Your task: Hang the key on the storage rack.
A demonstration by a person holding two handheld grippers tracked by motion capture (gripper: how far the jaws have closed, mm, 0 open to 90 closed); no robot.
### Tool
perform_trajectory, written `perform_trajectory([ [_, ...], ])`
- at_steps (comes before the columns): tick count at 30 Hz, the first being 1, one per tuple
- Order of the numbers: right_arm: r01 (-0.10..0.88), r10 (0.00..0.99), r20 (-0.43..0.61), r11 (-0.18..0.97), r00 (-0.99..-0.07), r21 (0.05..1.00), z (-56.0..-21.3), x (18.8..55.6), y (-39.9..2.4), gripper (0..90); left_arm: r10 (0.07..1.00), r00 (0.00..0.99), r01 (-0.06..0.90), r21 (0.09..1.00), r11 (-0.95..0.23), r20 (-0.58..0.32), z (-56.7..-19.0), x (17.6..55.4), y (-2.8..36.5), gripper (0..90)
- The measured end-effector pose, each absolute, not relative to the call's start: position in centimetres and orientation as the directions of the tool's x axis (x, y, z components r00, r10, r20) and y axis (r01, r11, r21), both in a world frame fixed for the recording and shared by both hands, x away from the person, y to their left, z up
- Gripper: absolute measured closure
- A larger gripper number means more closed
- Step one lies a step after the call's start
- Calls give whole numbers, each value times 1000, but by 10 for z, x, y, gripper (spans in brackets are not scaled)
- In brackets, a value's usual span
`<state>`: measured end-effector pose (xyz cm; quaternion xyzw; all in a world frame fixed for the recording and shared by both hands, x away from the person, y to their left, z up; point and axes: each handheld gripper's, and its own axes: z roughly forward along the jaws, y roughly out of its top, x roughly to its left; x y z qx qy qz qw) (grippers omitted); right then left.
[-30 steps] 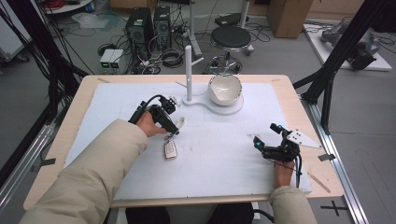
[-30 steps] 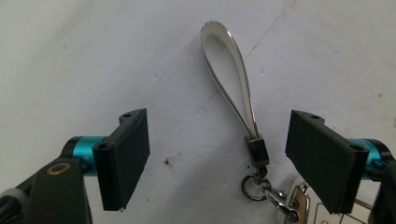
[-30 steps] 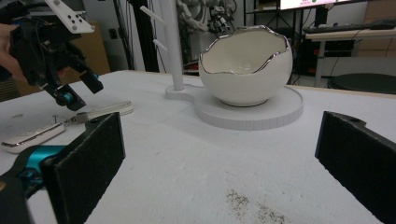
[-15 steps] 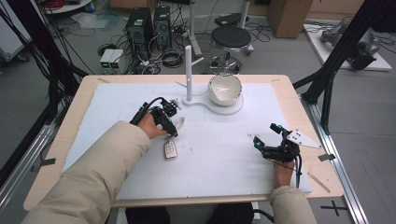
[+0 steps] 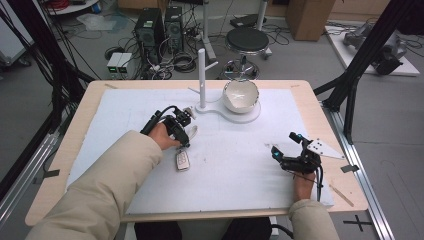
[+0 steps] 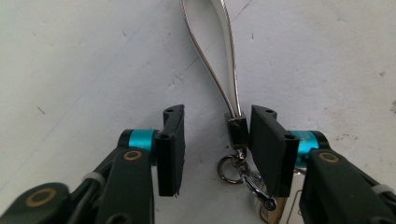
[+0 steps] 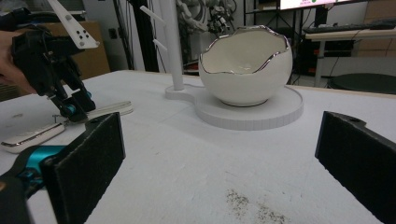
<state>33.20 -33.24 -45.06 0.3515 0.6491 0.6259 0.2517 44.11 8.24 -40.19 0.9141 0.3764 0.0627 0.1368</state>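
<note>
- The key fob (image 5: 182, 160) lies flat on the white mat (image 5: 240, 170), left of centre, its white strap (image 6: 212, 56) reaching toward the far side.
- The left gripper (image 6: 212, 140) straddles the strap's clasp (image 6: 237, 128); its jaws have just been closing, one pad against the clasp, the other short of it, so no pinch yet.
- The right gripper (image 5: 285, 147) rests at the near right, jaws spread, holding nothing.
- Probably left to do: lift the fob and take it to the white peg stand (image 5: 202, 75) or the eggshell bowl (image 5: 240, 95).
</note>
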Motion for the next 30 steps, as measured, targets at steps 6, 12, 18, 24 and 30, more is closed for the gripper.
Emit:
perform_trajectory([
  [6,142,771,114,-31,-626,989,-451,332,-332,6,717,697,689,284,-666,-11,-402,441,80,666],
  [12,143,771,117,-33,-626,989,-451,332,-332,6,714,700,690,268,-673,-8,-403,440,76,809],
  [18,137,773,112,-32,-625,990,-451,333,-333,5,712,702,685,269,-677,7,-403,439,77,812],
  [24,141,772,118,-38,-624,989,-451,332,-333,6,709,705,675,298,-675,8,-399,438,78,814],
  [30,138,772,112,-33,-625,990,-451,332,-333,6,683,730,633,355,-688,25,-392,434,79,814],
])
